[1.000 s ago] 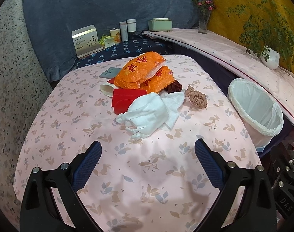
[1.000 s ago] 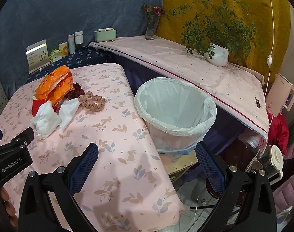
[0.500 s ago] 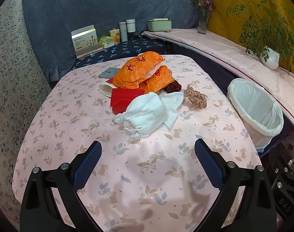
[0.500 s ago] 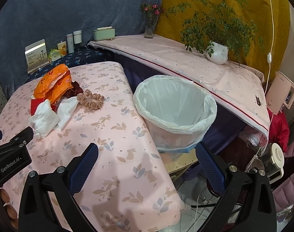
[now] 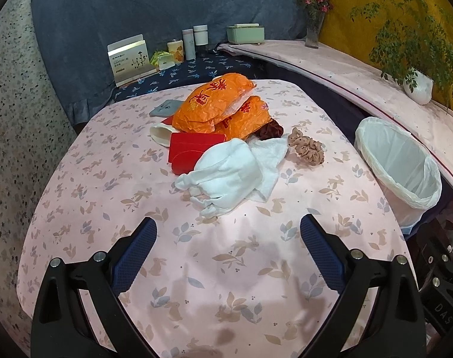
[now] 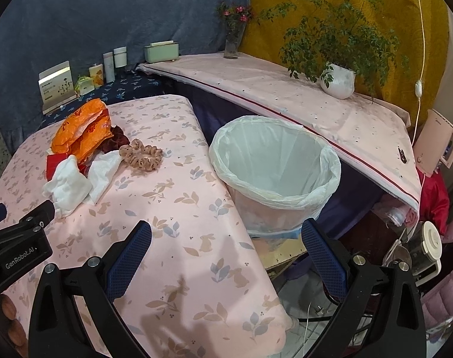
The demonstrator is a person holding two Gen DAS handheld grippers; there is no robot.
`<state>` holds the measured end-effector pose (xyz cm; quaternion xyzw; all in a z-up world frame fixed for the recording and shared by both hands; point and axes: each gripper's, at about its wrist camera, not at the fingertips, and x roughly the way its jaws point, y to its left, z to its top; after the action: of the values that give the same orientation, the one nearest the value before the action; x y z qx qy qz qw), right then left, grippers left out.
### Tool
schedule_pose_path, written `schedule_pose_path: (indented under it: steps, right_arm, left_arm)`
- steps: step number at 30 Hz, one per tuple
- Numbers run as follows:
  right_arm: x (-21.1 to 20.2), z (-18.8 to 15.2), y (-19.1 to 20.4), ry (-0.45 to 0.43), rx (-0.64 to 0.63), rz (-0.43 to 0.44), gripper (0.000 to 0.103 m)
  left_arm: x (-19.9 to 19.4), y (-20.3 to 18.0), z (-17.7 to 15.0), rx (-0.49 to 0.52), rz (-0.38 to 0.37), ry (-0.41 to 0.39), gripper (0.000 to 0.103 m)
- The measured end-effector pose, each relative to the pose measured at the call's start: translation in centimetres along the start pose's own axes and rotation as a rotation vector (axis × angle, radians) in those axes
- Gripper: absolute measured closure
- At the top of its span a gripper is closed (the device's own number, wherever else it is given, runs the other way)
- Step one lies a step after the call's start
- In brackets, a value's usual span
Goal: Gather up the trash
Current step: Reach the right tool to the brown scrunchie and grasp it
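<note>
A pile of trash lies on the pink-clothed table (image 5: 107, 197): orange wrappers (image 5: 217, 104), a red packet (image 5: 187, 150), white crumpled tissue (image 5: 229, 176) and a tan scrunchie (image 5: 307, 149). The pile also shows in the right wrist view, with the wrappers (image 6: 83, 128) and the tissue (image 6: 68, 185). A bin with a white liner (image 6: 274, 167) stands off the table's right edge; it also shows in the left wrist view (image 5: 399, 164). My left gripper (image 5: 227, 240) is open and empty, short of the tissue. My right gripper (image 6: 226, 244) is open and empty, near the bin.
A shelf at the back holds a card box (image 5: 129, 58), bottles (image 5: 193, 40) and a green box (image 5: 245, 32). A long pink-covered ledge (image 6: 286, 95) carries a flower vase (image 6: 233, 35) and a potted plant (image 6: 339, 79). Appliances and cables (image 6: 423, 247) sit on the floor at right.
Both views have shifted only slightly. The right wrist view shows the bin and pile a little closer and lower. Both grippers stay open and empty.
</note>
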<state>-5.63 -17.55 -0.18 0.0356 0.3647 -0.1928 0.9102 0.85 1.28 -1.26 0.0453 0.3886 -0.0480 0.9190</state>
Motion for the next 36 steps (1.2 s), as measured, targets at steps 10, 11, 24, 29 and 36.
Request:
schedule_pose_path:
  steps: [10,11,24,29,36]
  right_arm:
    - [2.0,1.1,1.4,0.004,0.003,0.029,0.007]
    - [2.2,1.2,1.6,0.004,0.005,0.034,0.007]
    - [6.6,3.1,5.0,0.043,-0.016,0.08,0.007]
    - [7.9,3.9,6.5,0.047,-0.034,0.095,0.007]
    - [10.4,5.6,8.6,0.056,-0.048,0.137,0.007]
  left_arm:
    - [2.6,2.3,0.6,-0.046,-0.01,0.049,0.009]
    - [2.8,2.6,0.7,-0.05,-0.017,0.045,0.009]
    - [7.3,4.9,2.5,-0.102,-0.069,0.07,0.009]
    - [8.6,6.0,2.7,-0.134,-0.081,0.097,0.009]
    - [8.9,5.5,3.9,-0.135,-0.143,0.084,0.009]
